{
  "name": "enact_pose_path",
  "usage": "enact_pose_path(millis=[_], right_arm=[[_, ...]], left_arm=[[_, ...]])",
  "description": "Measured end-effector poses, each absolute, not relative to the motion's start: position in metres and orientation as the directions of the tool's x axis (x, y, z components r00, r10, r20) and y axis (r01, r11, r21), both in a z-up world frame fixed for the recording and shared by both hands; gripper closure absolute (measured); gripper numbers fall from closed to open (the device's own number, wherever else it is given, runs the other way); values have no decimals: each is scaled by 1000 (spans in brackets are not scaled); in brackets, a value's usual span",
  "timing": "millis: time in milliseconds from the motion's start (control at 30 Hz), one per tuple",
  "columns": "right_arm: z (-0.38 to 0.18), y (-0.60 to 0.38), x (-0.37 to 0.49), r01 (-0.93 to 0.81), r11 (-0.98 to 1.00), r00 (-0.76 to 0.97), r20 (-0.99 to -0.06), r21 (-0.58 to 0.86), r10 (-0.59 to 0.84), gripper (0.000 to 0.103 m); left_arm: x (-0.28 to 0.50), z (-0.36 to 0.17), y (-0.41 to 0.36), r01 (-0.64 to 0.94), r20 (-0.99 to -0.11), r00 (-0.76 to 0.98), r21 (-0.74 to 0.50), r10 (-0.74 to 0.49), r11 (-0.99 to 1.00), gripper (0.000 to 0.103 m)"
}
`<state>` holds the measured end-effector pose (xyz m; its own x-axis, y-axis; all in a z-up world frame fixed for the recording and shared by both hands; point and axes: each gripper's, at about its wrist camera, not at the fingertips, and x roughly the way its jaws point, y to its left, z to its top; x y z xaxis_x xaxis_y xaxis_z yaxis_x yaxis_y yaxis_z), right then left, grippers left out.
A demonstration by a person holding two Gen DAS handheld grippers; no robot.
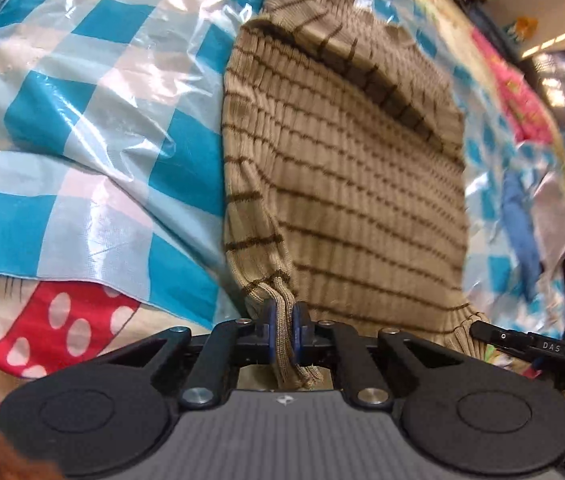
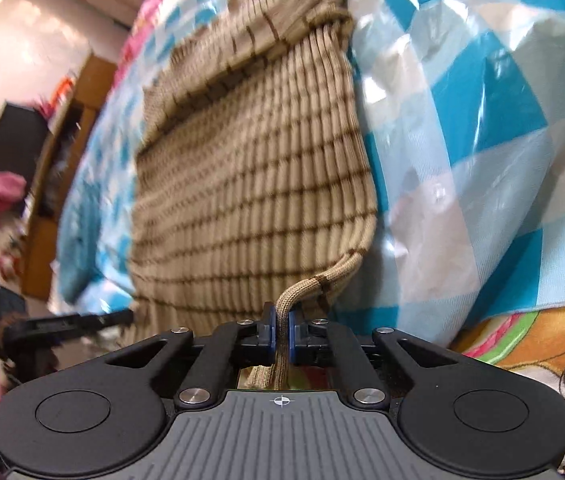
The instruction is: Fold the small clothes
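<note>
A tan ribbed sweater (image 1: pixel 346 184) with thin brown stripes lies spread on a blue-and-white checked plastic sheet (image 1: pixel 82 120) that covers the bed. Its sleeves are folded in across the upper part of the body, so the shape is roughly a rectangle reaching away from both cameras.

The left gripper (image 1: pixel 284 330) has its blue pads clamped on the near hem at one bottom corner; a bunched strip of ribbed cuff runs between the pads and hangs out behind them. The right gripper (image 2: pixel 281 334) is pinched the same way on the opposite bottom corner, with a narrow roll of hem caught between its pads (the fabric curls up from there into the sweater's side edge).

Each gripper shows in the other's view as a dark arm at the far hem corner, so the two sit well apart, one at each end of the bottom edge.

Under the plastic sheet's near edge a cartoon-printed bedcover (image 1: pixel 42 320) shows, red with white spots on one side. Both views are blurred toward the far end.
</note>
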<state>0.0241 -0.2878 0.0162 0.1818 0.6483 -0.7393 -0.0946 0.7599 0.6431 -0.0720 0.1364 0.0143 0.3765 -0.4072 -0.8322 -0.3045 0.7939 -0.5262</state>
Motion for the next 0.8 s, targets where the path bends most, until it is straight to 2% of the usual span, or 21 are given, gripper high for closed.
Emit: enact_pose_path(millis=[200, 567, 733, 800], right_arm=[[40, -305, 33, -65, 704, 283, -663, 707, 693, 97], [36, -313, 33, -37, 701, 303, -661, 712, 687, 98], [36, -326, 34, -24, 686, 344, -639, 727, 688, 98], [35, -332, 34, -20, 678, 359, -628, 735, 691, 98]], left_arm=[[-73, 17, 136, -284, -825, 384, -533, -415, 797, 89], [-85, 19, 128, -247, -870, 311, -462, -382, 852, 85], [-84, 22, 121, -228, -881, 291, -442, -373, 867, 71], [-82, 22, 117, -225, -889, 281, -427, -362, 876, 70]])
